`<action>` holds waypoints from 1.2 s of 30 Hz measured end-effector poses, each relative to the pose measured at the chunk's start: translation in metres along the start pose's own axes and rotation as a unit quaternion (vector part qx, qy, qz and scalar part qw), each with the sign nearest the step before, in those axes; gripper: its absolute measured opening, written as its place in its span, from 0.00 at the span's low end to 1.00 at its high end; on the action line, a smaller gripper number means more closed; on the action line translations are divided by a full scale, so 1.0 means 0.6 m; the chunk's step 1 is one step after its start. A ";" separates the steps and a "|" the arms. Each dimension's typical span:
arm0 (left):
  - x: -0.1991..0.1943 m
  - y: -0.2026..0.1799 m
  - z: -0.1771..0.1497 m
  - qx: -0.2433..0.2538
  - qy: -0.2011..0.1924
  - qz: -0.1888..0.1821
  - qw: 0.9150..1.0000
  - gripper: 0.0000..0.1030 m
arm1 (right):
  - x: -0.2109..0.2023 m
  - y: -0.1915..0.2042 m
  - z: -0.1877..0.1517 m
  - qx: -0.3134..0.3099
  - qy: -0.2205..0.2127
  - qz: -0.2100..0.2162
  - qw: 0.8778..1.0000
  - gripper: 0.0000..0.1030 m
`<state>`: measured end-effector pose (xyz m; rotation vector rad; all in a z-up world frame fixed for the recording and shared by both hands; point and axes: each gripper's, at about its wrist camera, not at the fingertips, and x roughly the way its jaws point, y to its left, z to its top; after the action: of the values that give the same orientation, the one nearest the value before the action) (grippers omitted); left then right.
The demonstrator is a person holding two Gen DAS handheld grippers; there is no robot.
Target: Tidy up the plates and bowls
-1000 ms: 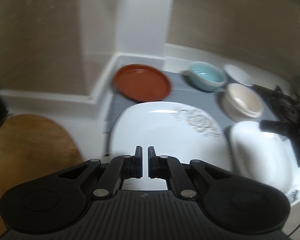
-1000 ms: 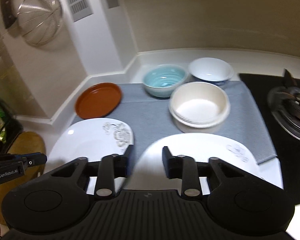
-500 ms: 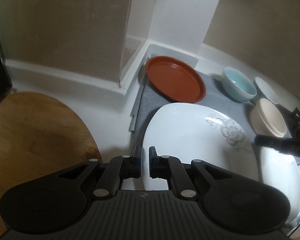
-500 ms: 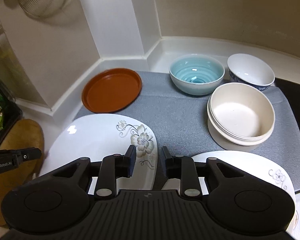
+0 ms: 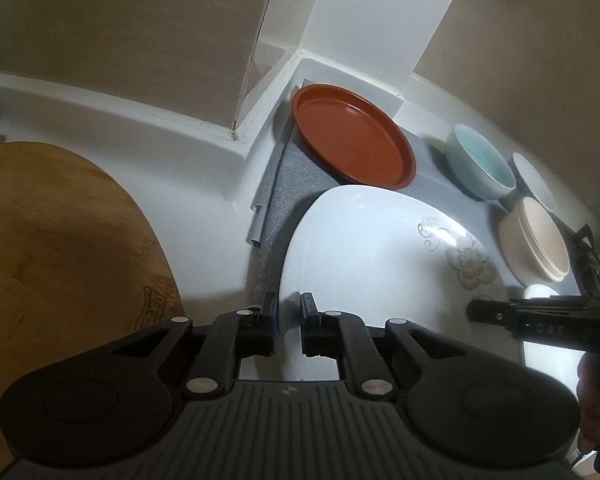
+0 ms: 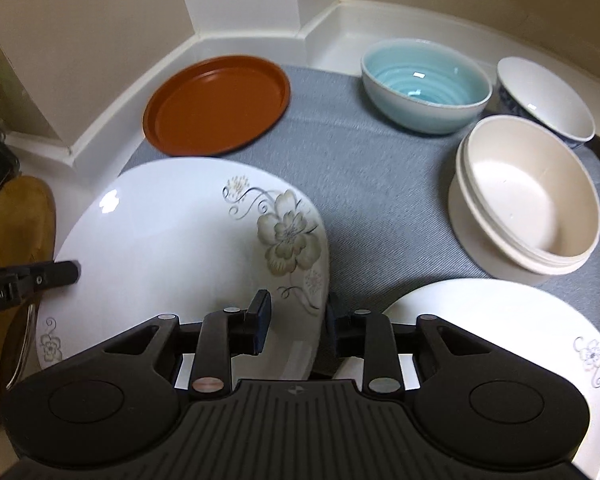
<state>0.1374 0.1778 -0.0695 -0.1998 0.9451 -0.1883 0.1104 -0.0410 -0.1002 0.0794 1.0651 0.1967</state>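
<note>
Crockery covers the grey mat (image 6: 364, 168). From the left: the left gripper (image 5: 288, 320), fingers nearly together with the near rim of the flowered white plate (image 6: 172, 248) in the slit; whether they pinch it I cannot tell. The brown plate (image 6: 216, 104) lies at eleven o'clock. The right gripper (image 6: 296, 320), jaws opening, straddles that plate's right rim. At one o'clock sit the blue bowl (image 6: 424, 84) and stacked cream bowls (image 6: 528, 200).

"obot.AI" on left claw (image 6: 28, 280)
</note>
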 end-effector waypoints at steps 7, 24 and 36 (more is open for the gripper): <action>-0.010 0.014 0.000 -0.009 -0.001 0.008 1.000 0.10 | 0.009 0.009 0.004 -0.007 -0.007 0.007 1.000 0.34; -0.001 0.013 0.014 0.011 -0.001 0.001 1.000 0.10 | 0.007 -0.010 -0.018 0.013 0.014 0.025 0.999 0.36; -0.053 -0.014 0.005 0.024 -0.026 0.004 0.999 0.11 | -0.049 -0.044 -0.018 0.067 -0.042 0.048 0.996 0.23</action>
<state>0.1210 0.1775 -0.0409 -0.1562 0.8890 -0.1979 0.0902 -0.0731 -0.0843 0.2572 0.9910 0.2071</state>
